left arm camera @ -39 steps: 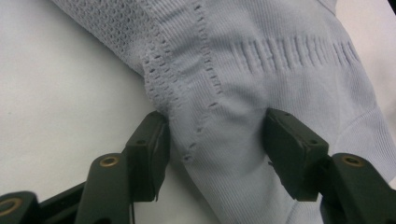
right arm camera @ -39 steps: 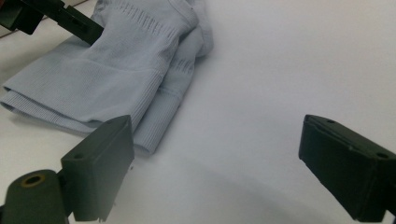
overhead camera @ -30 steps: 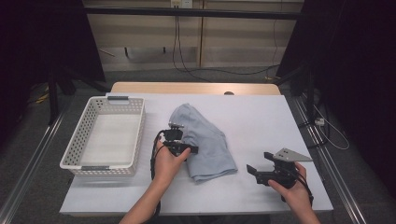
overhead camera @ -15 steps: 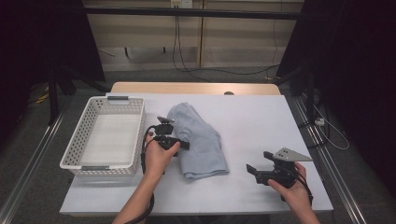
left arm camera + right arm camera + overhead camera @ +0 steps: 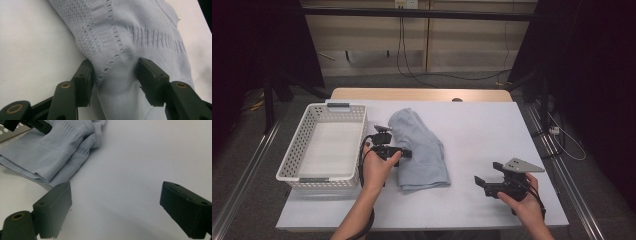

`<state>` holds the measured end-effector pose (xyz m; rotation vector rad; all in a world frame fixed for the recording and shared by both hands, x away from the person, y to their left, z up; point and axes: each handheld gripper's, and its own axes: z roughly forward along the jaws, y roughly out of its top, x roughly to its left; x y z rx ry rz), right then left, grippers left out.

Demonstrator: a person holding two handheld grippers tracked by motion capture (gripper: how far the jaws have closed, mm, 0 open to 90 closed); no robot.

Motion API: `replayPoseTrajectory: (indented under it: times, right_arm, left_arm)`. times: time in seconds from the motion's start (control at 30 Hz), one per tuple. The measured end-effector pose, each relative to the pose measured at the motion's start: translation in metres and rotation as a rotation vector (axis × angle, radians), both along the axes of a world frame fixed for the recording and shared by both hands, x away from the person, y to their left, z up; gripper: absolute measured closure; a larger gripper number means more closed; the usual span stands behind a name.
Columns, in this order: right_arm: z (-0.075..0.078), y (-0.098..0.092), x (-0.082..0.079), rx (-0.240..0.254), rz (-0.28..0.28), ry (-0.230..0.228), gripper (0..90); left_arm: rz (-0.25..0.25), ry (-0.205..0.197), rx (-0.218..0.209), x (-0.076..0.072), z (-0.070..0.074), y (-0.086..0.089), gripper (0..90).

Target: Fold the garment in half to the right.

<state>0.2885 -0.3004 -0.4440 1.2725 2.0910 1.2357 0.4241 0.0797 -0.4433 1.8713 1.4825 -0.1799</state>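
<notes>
Left gripper view, item one: pale blue knitted garment (image 5: 140, 42), folded, with ribbed and eyelet panels, lying flat on the white tabletop (image 5: 32, 45). A raised fold of it stands between the jaws of the left tool (image 5: 115, 72); the jaws have just been opening, and both pads sit against the bunched cloth, so the pinch looks slack rather than firm.

Handling, judged: light, soft, limp, stretchy; not fragile and not slippery. It will sag and unfold if lifted by one layer. Best hold: a doubled fold or the thicker ribbed hem, pinched through all layers.

Item two: right tool (image 5: 492, 184), jaws wide apart over bare tabletop, nothing between them; the garment lies ahead and to its left, well clear.

Item three: white perforated plastic basket (image 5: 307, 145), just beyond the left hand (image 5: 379, 167), on the side away from the garment.
</notes>
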Motion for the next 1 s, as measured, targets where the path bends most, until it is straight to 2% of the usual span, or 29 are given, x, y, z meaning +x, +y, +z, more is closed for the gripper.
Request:
replayPoseTrajectory:
  times: [0.1, 0.23, 0.43, 0.57, 0.7, 0.8, 1.0]
  right_arm:
    - [0.001, 0.000, 0.000, 0.002, 0.000, -0.003, 10.4]
    - [0.001, -0.001, 0.000, 0.003, -0.004, -0.002, 10.4]
    - [0.000, 0.000, -0.001, -0.001, -0.002, -0.004, 10.5]
    - [-0.001, -0.001, -0.001, -0.002, -0.005, 0.002, 10.4]
    - [0.001, -0.003, -0.004, 0.002, -0.018, -0.002, 10.4]
    - [0.001, -0.006, -0.005, 0.002, -0.025, -0.005, 10.4]
    - [0.002, -0.009, -0.006, 0.004, -0.031, -0.009, 10.4]
  left_arm:
    - [0.010, 0.016, -0.006, -0.001, -0.002, 0.002, 45.1]
    - [0.005, 0.033, -0.013, -0.001, -0.008, -0.001, 46.2]
    - [0.021, 0.041, -0.016, -0.001, -0.009, -0.011, 51.2]
    - [0.016, 0.050, -0.001, 0.002, -0.009, -0.020, 55.6]
    - [0.005, 0.035, 0.017, 0.003, -0.009, -0.027, 62.1]
    - [0.009, 0.041, 0.004, 0.004, -0.010, -0.027, 69.7]
    - [0.005, 0.065, -0.030, 0.007, -0.006, -0.020, 72.2]
